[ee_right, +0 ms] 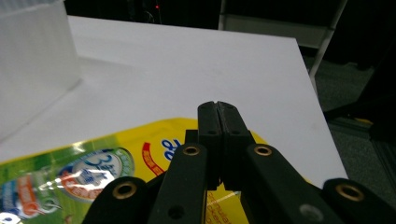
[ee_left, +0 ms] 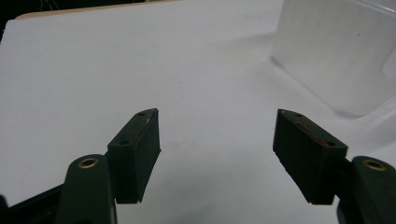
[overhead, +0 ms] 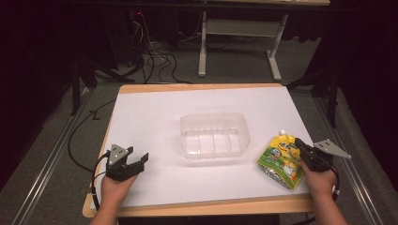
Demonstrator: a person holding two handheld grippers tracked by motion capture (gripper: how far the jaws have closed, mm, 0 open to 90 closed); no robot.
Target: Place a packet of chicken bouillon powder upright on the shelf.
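At the near right of the white table the right gripper hangs over a yellow drink pouch with its jaws pressed together and nothing seen between them, while the left gripper, jaws spread wide, waits near left, a clear plastic tub between them.

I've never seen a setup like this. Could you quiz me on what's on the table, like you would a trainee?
1. True or false: the clear plastic tub holds the yellow pouch.
2. Which gripper has its jaws wide apart: A) left gripper, B) right gripper?
3. Fill in: the pouch lies on the white sheet to the tub's ____ in the high view.

Key: 1. False, the pouch lies outside it on the sheet. 2. A; the right gripper's jaws are pressed together above the pouch. 3. Right.
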